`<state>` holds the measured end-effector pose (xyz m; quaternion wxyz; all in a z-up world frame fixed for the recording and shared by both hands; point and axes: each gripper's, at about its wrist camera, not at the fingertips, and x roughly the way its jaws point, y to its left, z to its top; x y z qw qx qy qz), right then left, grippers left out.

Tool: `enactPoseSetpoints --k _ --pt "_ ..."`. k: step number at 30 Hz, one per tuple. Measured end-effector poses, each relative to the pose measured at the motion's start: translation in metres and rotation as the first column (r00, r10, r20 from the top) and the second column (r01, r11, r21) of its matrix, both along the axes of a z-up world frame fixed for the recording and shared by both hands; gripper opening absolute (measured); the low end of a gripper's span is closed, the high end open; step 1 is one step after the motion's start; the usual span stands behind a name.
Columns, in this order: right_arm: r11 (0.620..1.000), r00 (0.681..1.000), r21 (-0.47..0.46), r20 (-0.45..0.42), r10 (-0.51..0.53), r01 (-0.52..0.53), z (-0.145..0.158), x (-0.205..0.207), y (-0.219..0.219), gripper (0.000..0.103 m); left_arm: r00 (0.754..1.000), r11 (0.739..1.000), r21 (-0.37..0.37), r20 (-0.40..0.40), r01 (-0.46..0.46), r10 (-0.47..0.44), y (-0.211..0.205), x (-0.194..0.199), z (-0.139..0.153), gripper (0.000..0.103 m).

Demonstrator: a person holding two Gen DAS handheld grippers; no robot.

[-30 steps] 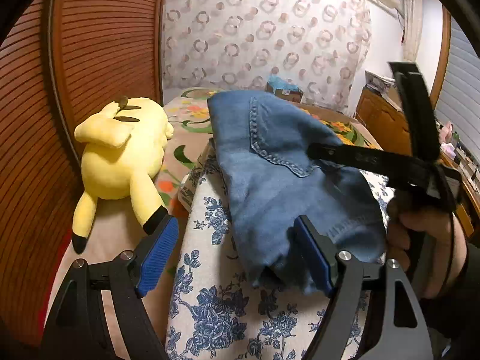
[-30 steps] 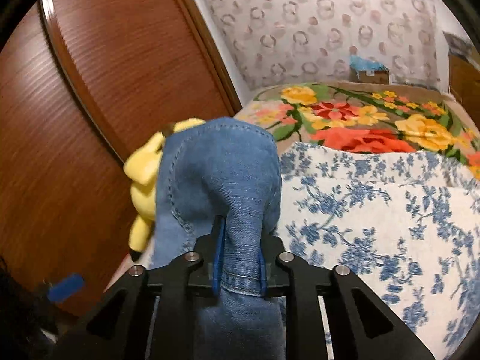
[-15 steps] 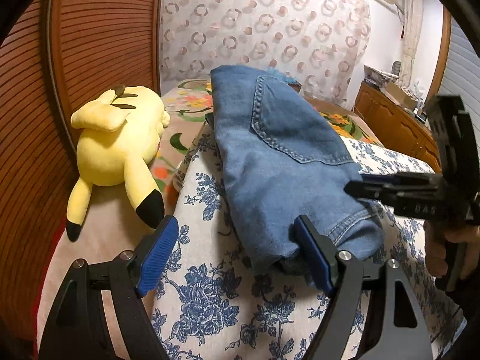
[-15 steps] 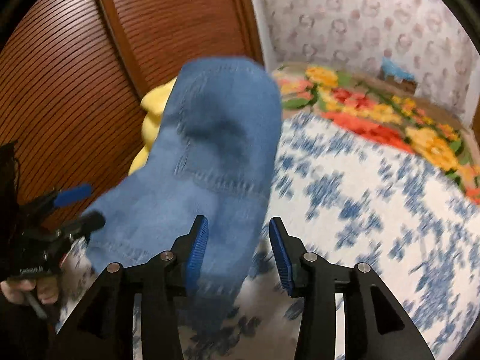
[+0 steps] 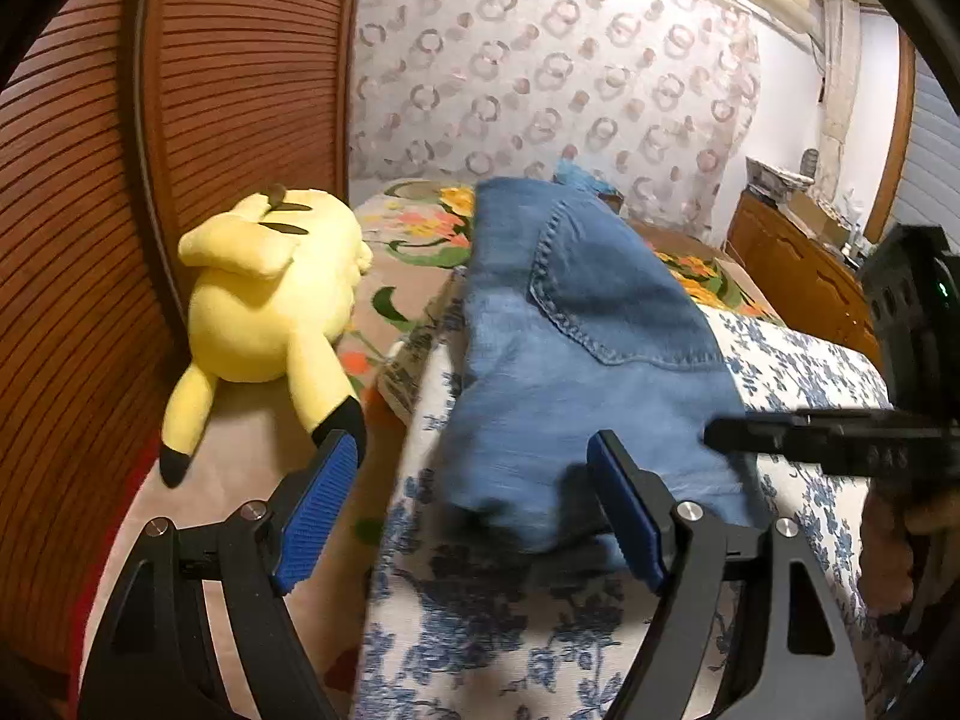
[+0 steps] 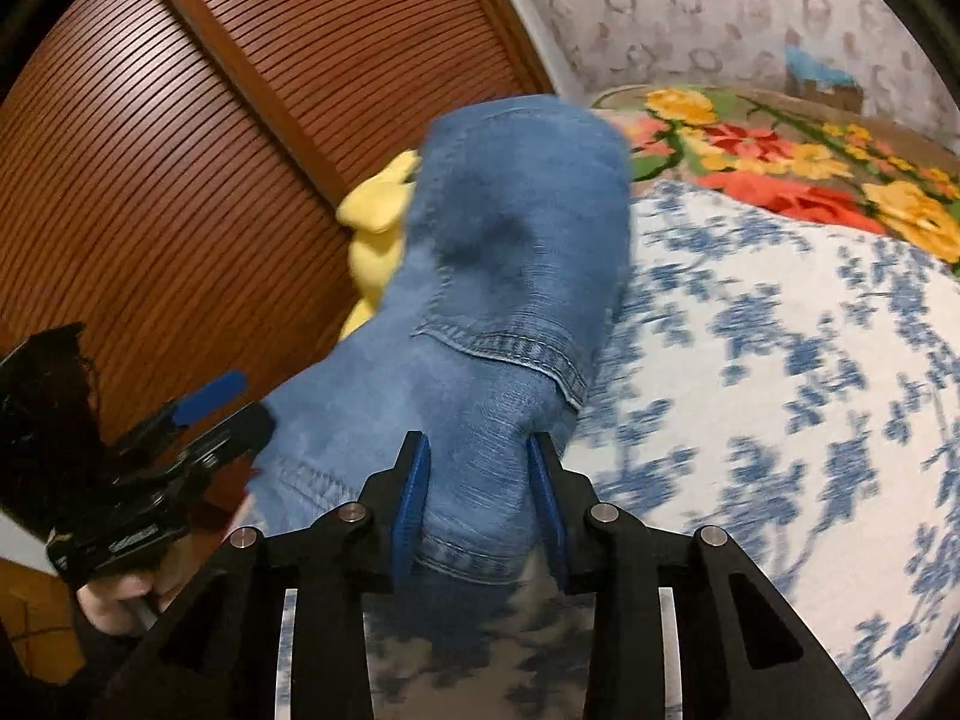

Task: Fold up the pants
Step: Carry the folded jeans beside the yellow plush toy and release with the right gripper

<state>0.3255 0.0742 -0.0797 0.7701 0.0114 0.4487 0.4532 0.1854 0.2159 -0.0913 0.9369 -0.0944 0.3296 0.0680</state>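
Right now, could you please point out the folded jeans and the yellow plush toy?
folded jeans (image 5: pixel 600 360), left wrist view, below the back pocket.
yellow plush toy (image 5: pixel 264 312), left wrist view, on its body.

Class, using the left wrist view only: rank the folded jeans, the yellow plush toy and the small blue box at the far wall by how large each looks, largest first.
1. folded jeans, largest.
2. yellow plush toy, clearly smaller.
3. blue box, tiny; it is mostly hidden behind the jeans and farthest from the camera, so its true size is unsure.
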Motion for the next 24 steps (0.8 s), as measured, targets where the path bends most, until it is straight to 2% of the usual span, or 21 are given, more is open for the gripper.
enactPoseSetpoints --k 3,6,9,13,15,20,24 --pt "0.999 0.999 0.01 -0.023 0.044 -0.044 -0.006 -0.008 0.016 0.035 1.0 1.0 -0.005 0.01 -0.019 0.019 0.008 -0.003 0.002 0.08" --pt "0.997 0.997 0.008 -0.013 0.071 -0.071 -0.01 -0.01 0.034 0.035 0.999 0.999 -0.013 0.008 -0.035 0.035 0.016 -0.003 0.001 0.08" --pt "0.997 0.997 -0.014 0.013 0.075 -0.075 -0.01 -0.011 0.034 0.035 0.999 0.999 0.003 -0.001 -0.035 0.035 0.018 -0.002 -0.002 0.08" --pt "0.998 0.992 -0.035 0.119 0.047 -0.043 -0.002 -0.009 0.013 0.035 0.999 0.999 0.029 -0.009 -0.042 0.042 0.022 -0.002 -0.005 0.08" --pt "0.999 0.982 -0.036 0.189 0.021 -0.015 0.015 -0.012 0.006 0.035 0.999 0.999 0.021 -0.003 -0.048 0.048 0.026 -0.002 -0.005 0.078" --pt "0.998 0.929 -0.046 0.369 -0.017 0.036 0.028 0.022 0.026 0.035 0.998 0.998 0.029 -0.033 -0.054 0.055 0.031 0.002 -0.013 0.064" --pt "0.99 0.933 -0.108 0.356 -0.047 0.091 0.008 0.068 0.052 0.035 0.996 0.998 0.034 -0.071 -0.054 0.056 0.033 0.004 -0.023 0.062"
